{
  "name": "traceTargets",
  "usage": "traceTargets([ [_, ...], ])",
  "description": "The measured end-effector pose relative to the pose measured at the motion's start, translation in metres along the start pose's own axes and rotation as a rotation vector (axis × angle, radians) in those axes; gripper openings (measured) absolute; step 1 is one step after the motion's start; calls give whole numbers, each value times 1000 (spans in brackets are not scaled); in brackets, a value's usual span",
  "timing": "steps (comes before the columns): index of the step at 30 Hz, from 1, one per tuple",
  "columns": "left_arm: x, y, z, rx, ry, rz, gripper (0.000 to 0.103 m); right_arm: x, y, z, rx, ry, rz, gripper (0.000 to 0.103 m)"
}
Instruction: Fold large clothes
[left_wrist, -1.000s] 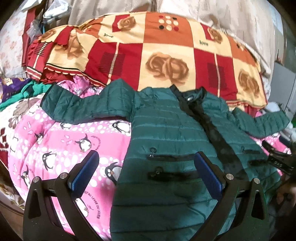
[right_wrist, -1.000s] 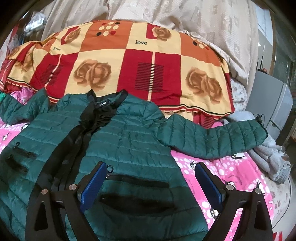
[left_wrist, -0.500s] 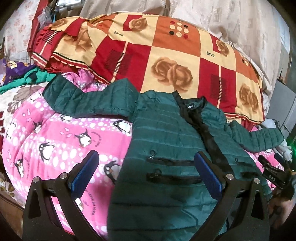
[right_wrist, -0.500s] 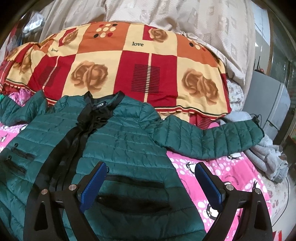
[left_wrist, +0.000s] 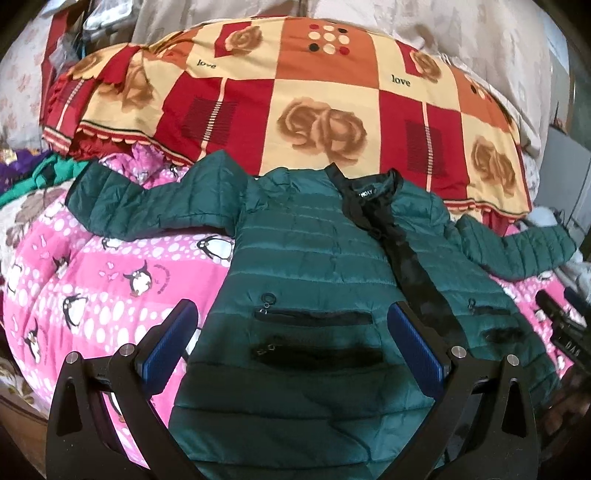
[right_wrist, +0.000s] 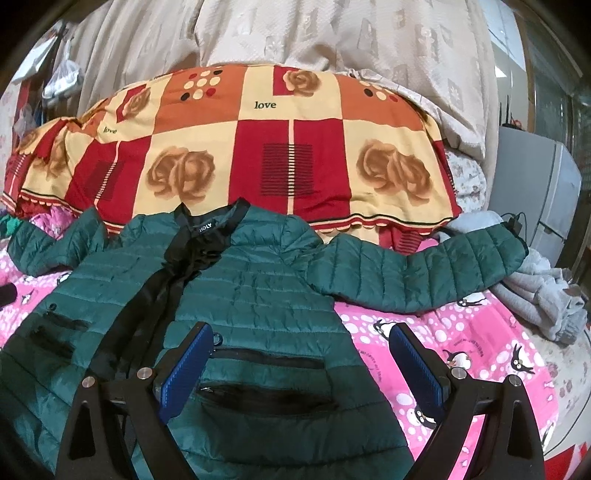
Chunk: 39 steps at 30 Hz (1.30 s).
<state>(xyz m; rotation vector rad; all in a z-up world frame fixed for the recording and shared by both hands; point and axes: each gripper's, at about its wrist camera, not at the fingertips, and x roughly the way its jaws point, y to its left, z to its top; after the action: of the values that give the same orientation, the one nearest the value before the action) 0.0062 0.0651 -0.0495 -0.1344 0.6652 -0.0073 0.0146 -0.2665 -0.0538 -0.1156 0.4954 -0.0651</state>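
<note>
Green quilted jacket (left_wrist: 314, 266) is lying face up, sleeves spread, on a pink penguin blanket (left_wrist: 110, 273) as the left gripper (left_wrist: 291, 339) and right gripper (right_wrist: 301, 365) are hovering wide open, gripping nothing.

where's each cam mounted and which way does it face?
Left wrist: on the left tongs, facing the green puffer jacket's left half; right tongs at the edge.
Right wrist: on the right tongs, facing the jacket's right sleeve.
Shared: jacket, penguin blanket, rose-print quilt.
</note>
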Motion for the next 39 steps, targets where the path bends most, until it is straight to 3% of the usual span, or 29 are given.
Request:
traceTargets([
  [17, 6, -24, -4, 84, 9, 35, 103, -7, -8, -2, 39, -23, 32, 95],
  [39, 5, -24, -4, 72, 10, 26, 103, -4, -5, -6, 24, -5, 34, 95],
])
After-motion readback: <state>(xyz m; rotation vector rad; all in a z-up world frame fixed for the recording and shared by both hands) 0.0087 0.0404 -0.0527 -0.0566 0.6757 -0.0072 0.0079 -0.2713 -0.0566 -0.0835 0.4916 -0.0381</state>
